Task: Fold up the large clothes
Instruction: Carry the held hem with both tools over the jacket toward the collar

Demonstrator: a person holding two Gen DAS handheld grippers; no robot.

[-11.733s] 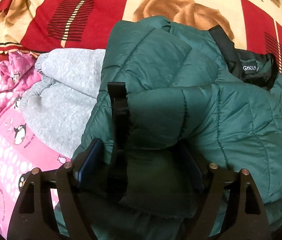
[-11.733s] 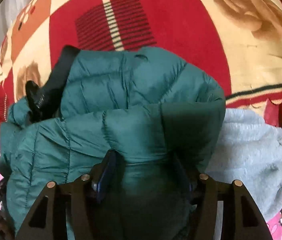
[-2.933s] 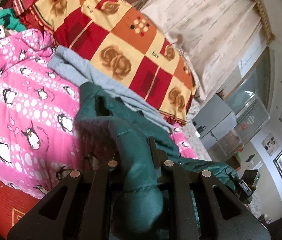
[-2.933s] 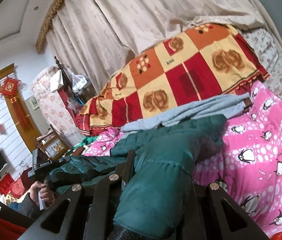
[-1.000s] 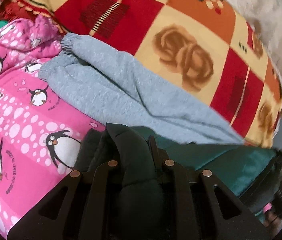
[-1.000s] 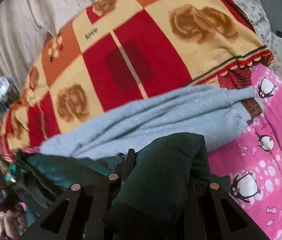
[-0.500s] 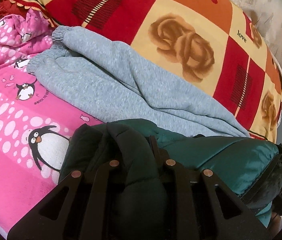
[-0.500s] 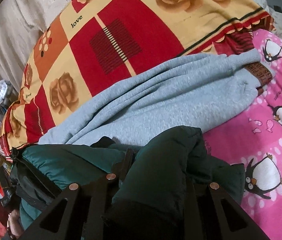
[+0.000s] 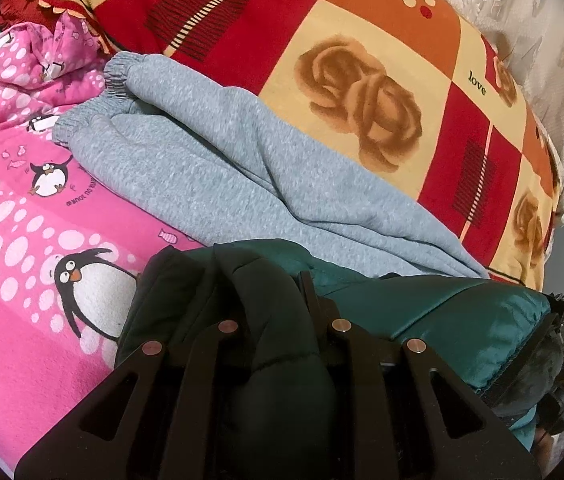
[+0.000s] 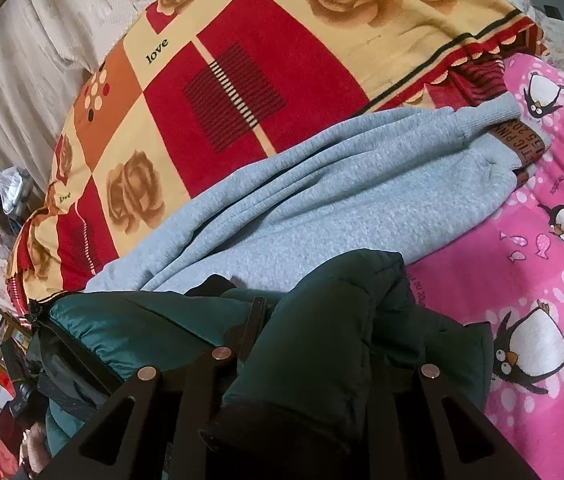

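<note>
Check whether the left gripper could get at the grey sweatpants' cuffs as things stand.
Probably not yet. The left gripper is shut on the green jacket, which bulges between it and the grey sweatpants; their cuffs lie uncovered beyond.

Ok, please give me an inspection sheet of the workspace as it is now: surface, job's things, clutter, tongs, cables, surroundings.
Surface: pink penguin blanket on the bed, with a red and yellow rose-print quilt behind it.
Job's things: green puffer jacket, bunched, its near part lying over the blanket.
Clutter: grey sweatpants spread between jacket and quilt.
Tongs: left tongs and right tongs each shut on a fold of jacket fabric.
Cables: nothing seen.
Surroundings: pale curtain behind the quilt; dim furniture at the frame edges, too blurred to name.
</note>
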